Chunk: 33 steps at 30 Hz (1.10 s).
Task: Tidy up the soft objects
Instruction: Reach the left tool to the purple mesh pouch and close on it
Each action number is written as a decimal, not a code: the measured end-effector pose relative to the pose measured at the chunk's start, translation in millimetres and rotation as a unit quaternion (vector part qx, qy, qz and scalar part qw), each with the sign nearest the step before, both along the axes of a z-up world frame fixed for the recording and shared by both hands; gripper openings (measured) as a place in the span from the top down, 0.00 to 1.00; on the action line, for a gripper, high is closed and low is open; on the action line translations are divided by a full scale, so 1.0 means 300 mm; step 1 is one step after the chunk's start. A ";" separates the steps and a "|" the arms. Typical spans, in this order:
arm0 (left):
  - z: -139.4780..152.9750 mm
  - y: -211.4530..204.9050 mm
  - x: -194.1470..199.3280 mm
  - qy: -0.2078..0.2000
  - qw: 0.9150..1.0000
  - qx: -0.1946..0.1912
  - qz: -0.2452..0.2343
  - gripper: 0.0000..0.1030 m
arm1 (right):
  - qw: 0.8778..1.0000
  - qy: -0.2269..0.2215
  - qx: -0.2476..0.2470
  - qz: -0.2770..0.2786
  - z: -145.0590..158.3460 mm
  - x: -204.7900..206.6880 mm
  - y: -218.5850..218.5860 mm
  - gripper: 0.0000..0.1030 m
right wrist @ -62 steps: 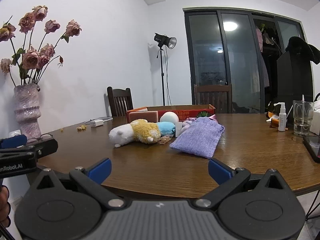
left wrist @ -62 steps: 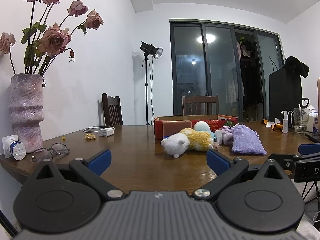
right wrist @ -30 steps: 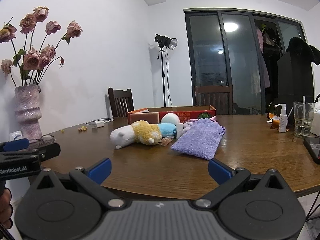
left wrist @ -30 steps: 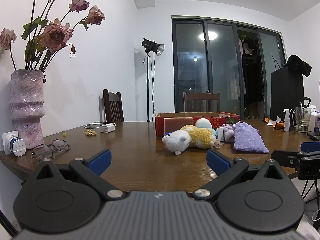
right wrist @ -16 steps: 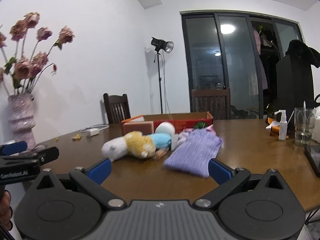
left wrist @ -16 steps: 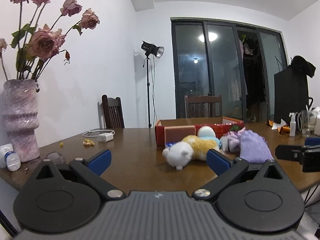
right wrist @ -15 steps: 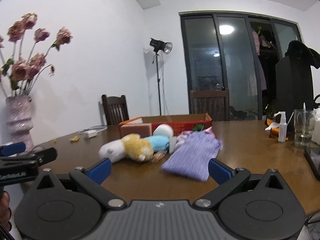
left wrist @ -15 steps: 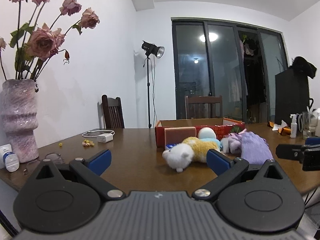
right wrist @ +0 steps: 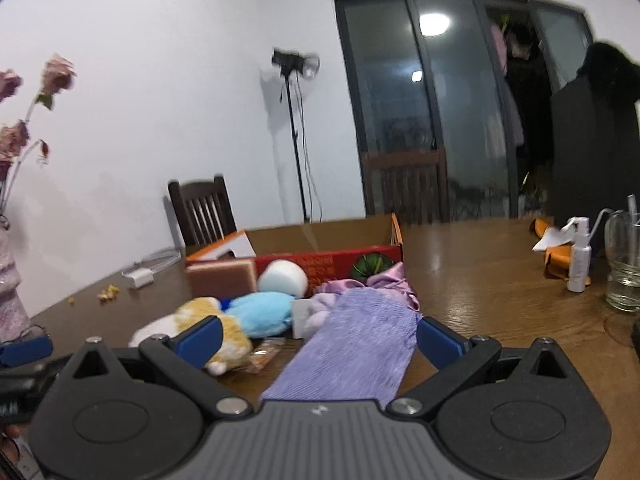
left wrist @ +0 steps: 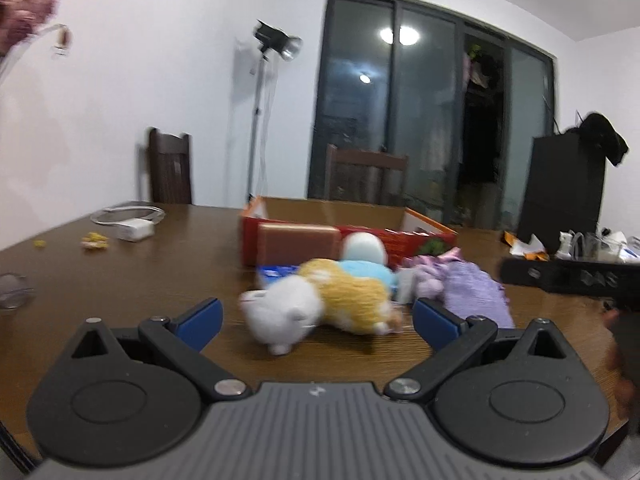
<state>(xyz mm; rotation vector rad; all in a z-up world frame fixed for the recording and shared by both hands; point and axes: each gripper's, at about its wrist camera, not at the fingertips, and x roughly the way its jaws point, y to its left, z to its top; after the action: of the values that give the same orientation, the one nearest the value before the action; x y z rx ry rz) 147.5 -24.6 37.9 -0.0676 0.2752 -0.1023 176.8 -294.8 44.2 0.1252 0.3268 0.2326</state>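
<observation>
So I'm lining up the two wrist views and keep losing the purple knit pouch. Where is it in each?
Left wrist: the purple knit pouch lies right of centre, just beyond the right fingertip of the left gripper.
Right wrist: the pouch fills the centre, between the open fingers of the right gripper.
Shared landmark: the red cardboard box behind it.

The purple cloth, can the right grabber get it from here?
Probably yes. The right gripper is open, and the purple cloth lies flat on the table between its fingers, with nothing on top.
</observation>
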 end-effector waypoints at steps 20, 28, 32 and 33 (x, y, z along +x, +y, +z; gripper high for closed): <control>-0.025 -0.338 0.189 0.131 0.986 -0.088 0.049 0.53 | 0.970 0.158 0.024 0.181 -0.083 0.506 -0.196 0.51; -0.072 -0.288 0.146 0.167 0.975 -0.051 0.137 0.69 | 0.955 0.166 0.082 0.231 -0.125 0.280 -0.201 0.71; -0.069 -0.216 0.099 0.180 0.963 -0.074 0.185 0.63 | 0.952 0.151 0.085 0.254 -0.099 0.203 -0.205 0.66; -0.062 -0.211 0.084 0.180 0.962 -0.081 0.187 0.59 | 0.953 0.144 0.086 0.254 -0.092 0.202 -0.209 0.62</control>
<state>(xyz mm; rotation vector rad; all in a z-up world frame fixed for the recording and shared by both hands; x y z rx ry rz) 172.8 -87.8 19.3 -0.3008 0.6132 0.2672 237.5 -357.6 16.5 0.2478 0.6292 0.7586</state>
